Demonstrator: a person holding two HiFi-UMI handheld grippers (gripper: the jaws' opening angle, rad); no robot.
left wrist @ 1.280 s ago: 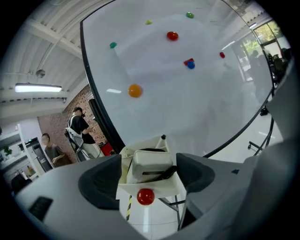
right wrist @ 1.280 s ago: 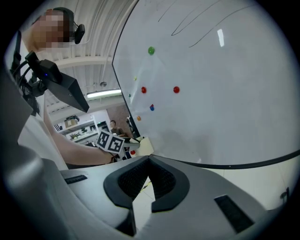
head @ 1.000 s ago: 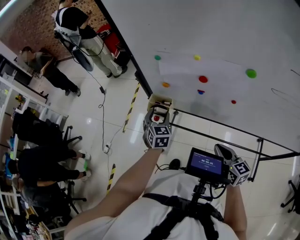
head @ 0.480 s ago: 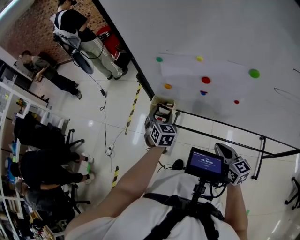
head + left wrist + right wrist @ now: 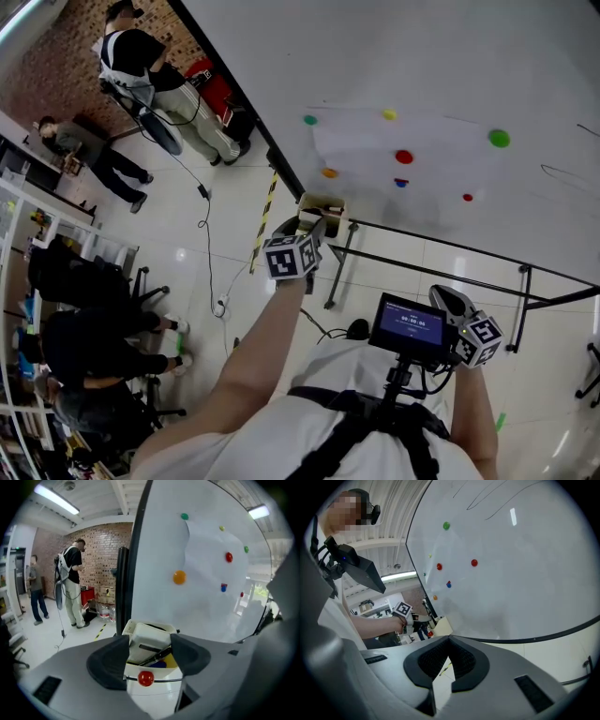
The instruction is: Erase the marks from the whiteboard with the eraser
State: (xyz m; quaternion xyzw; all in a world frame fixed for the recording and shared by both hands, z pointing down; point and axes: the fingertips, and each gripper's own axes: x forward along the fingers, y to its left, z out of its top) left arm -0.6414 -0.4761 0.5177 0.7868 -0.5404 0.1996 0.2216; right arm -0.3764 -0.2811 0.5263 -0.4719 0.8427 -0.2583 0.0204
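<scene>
The whiteboard (image 5: 450, 75) carries coloured magnets and thin dark marks (image 5: 562, 173) near its right edge. A white holder (image 5: 319, 204) hangs at its lower left corner, with a red ball magnet (image 5: 145, 678) on its front. In the holder stand a white eraser (image 5: 149, 639) and a black marker (image 5: 157, 656). My left gripper (image 5: 150, 645) is open just in front of the holder, one pad to each side of the eraser. In the head view the left gripper (image 5: 305, 232) sits right below the holder. My right gripper (image 5: 449, 641) is shut on nothing, low at my right side, and faces the board.
The whiteboard's black stand frame (image 5: 450, 248) runs below the board. A cable (image 5: 206, 234) and yellow-black floor tape (image 5: 265, 211) lie left of the holder. A person (image 5: 141, 66) stands at the far left, with others seated (image 5: 84, 347) among chairs.
My left gripper has rolled at the holder, so its marker cube shows another face, and it has shifted a little left and up. The right gripper has stayed put.
</scene>
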